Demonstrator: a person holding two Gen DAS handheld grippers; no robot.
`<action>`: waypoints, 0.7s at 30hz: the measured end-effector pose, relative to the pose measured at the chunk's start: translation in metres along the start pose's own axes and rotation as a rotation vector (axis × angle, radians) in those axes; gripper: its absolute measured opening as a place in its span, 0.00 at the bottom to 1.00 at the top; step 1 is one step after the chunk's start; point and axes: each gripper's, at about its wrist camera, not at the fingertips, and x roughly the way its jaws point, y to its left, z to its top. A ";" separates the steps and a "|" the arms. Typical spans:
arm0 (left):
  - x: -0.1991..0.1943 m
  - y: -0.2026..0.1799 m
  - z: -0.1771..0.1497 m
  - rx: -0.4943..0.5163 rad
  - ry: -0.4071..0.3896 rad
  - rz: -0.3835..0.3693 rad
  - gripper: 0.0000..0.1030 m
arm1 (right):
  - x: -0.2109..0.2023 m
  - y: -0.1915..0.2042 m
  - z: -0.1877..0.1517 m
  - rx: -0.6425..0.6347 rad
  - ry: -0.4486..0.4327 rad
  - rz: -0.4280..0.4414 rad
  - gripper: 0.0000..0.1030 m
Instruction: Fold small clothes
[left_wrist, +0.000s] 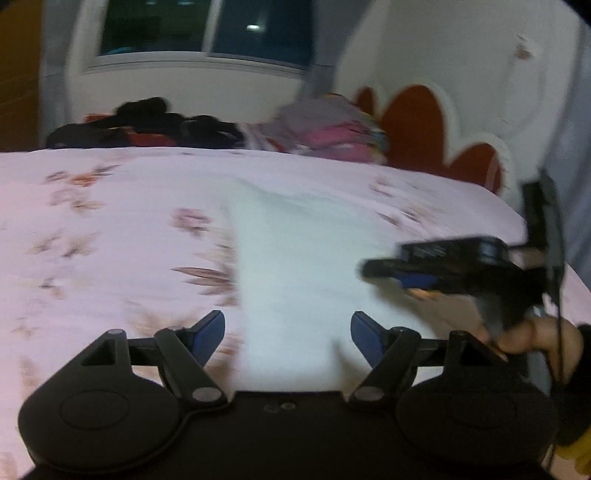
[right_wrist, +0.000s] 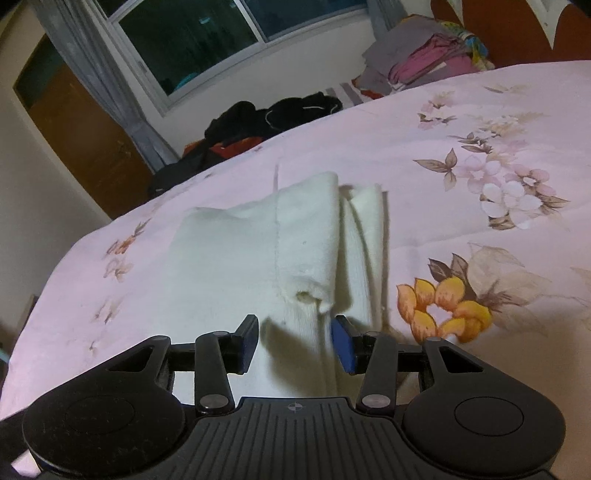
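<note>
A white knitted garment (left_wrist: 295, 258) lies folded lengthwise on the pink floral bedsheet (left_wrist: 110, 221). My left gripper (left_wrist: 288, 334) hovers over its near end, open, blue pads wide apart with nothing pinched. At the right of the left wrist view, my right gripper (left_wrist: 376, 271) appears blurred from the side, over the garment's right edge. In the right wrist view the garment (right_wrist: 240, 258) shows a doubled fold on its right side and a small hole near the jaws. My right gripper (right_wrist: 295, 345) stands half open astride that near end, and the cloth lies loose between the pads.
Dark clothes (right_wrist: 266, 114) are heaped at the bed's far edge. A stack of folded coloured clothes (right_wrist: 424, 62) stands beside them. A window (right_wrist: 207, 40) and a brown door (right_wrist: 81, 140) are beyond. A hand (left_wrist: 535, 339) holds the right gripper.
</note>
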 end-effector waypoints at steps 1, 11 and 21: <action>-0.003 0.004 0.001 -0.014 -0.007 0.013 0.72 | 0.001 0.001 0.000 0.000 0.000 -0.001 0.44; 0.005 0.015 0.009 -0.045 -0.003 0.029 0.72 | -0.004 0.005 0.004 -0.028 0.000 -0.021 0.09; 0.050 0.008 -0.018 -0.082 0.160 -0.056 0.67 | -0.018 -0.013 -0.013 -0.035 0.004 -0.135 0.05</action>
